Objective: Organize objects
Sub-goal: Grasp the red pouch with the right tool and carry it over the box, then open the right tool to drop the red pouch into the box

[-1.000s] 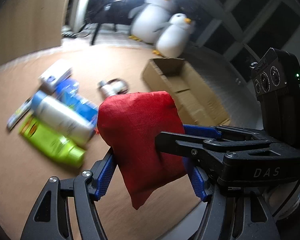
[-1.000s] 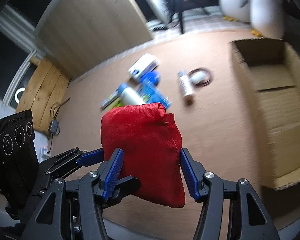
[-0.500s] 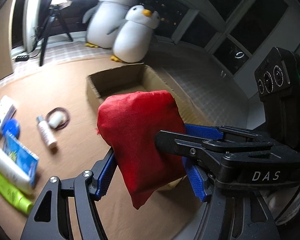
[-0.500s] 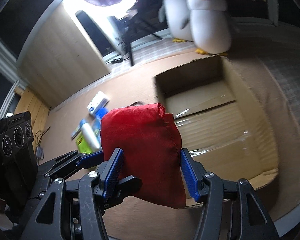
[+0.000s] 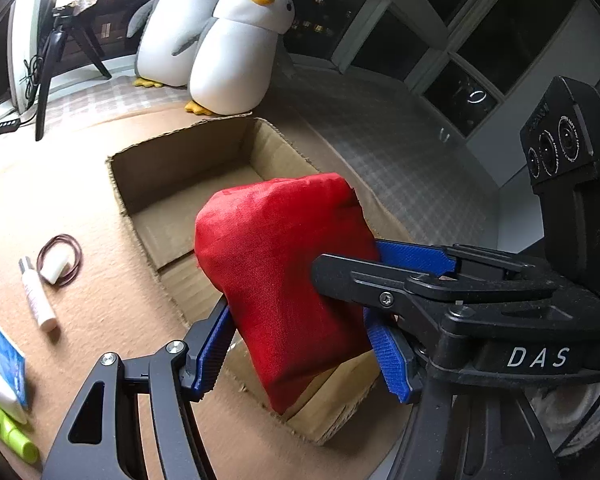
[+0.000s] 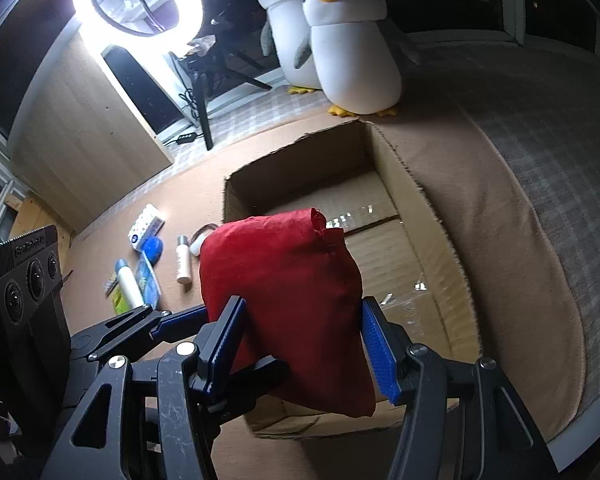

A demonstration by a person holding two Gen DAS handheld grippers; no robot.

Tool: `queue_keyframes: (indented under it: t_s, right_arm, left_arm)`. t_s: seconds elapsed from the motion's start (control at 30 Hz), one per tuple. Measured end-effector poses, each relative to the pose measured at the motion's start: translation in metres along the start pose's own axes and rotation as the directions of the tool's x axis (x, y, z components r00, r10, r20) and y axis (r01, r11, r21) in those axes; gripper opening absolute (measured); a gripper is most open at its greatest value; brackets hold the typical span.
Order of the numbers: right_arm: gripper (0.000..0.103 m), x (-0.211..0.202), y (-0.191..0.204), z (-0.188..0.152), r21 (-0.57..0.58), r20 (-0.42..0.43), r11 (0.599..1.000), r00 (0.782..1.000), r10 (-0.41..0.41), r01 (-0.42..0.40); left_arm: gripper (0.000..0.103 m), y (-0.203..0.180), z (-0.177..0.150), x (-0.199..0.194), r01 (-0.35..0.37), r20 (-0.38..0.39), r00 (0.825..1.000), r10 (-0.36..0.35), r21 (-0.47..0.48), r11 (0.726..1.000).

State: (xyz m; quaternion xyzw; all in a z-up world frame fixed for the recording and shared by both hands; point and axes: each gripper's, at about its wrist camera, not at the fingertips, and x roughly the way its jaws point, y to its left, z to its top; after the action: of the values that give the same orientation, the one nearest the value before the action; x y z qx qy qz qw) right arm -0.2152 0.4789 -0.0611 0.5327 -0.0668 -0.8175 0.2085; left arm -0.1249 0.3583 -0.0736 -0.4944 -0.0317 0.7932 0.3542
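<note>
A red cloth pouch point(image 5: 288, 264) is held by both grippers at once. My left gripper point(image 5: 304, 344) is shut on it from both sides, and my right gripper point(image 6: 304, 340) is shut on the same pouch point(image 6: 284, 292). The pouch hangs above the near end of an open cardboard box point(image 5: 188, 160), which also shows in the right wrist view point(image 6: 416, 208). The box looks empty. Each gripper's fingers cross into the other's view.
Left of the box on the brown mat lie a small white tube point(image 5: 38, 300), a brown hair tie around a white cap point(image 5: 60, 260), a blue pack point(image 5: 0, 356), a green bottle point(image 5: 4, 428). Two plush penguins point(image 5: 236, 52) stand behind the box. A ring light point(image 6: 136, 0) stands at the back left.
Both grippers have carried the red pouch rightward from over the loose toiletries to over the cardboard box. The grip on the pouch has not changed.
</note>
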Motion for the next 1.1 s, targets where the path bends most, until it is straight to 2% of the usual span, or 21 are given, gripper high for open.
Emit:
queue_keyframes:
  t_s: [0.23, 0.57, 0.67, 0.87, 1.1]
  right_arm:
    - [0.055, 0.000, -0.010, 0.003, 0.008, 0.009, 0.999, 0.999, -0.032, 0.031]
    - [0.057, -0.001, 0.005, 0.003, 0.002, 0.027, 1.000, 0.999, -0.029, 0.029]
    - [0.057, -0.001, 0.017, 0.003, -0.011, 0.031, 1.000, 0.999, -0.017, 0.018]
    - [0.057, 0.005, 0.049, -0.002, -0.033, 0.021, 0.999, 0.999, 0.036, -0.036]
    - [0.056, 0.018, 0.112, -0.013, -0.124, -0.018, 0.984, 0.992, 0.127, -0.128]
  left_arm:
    - [0.074, 0.001, -0.002, 0.006, -0.036, -0.017, 0.999, 0.036, 0.007, 0.999]
    - [0.075, 0.027, -0.012, -0.022, -0.052, 0.005, 0.999, 0.052, -0.028, 0.998]
    - [0.075, 0.042, -0.020, -0.038, -0.057, 0.017, 0.998, 0.058, -0.054, 0.997]
    - [0.075, 0.078, -0.050, -0.085, -0.118, 0.039, 0.992, 0.122, -0.095, 0.988]
    - [0.075, 0.145, -0.096, -0.150, -0.209, 0.063, 0.972, 0.226, -0.210, 0.955]
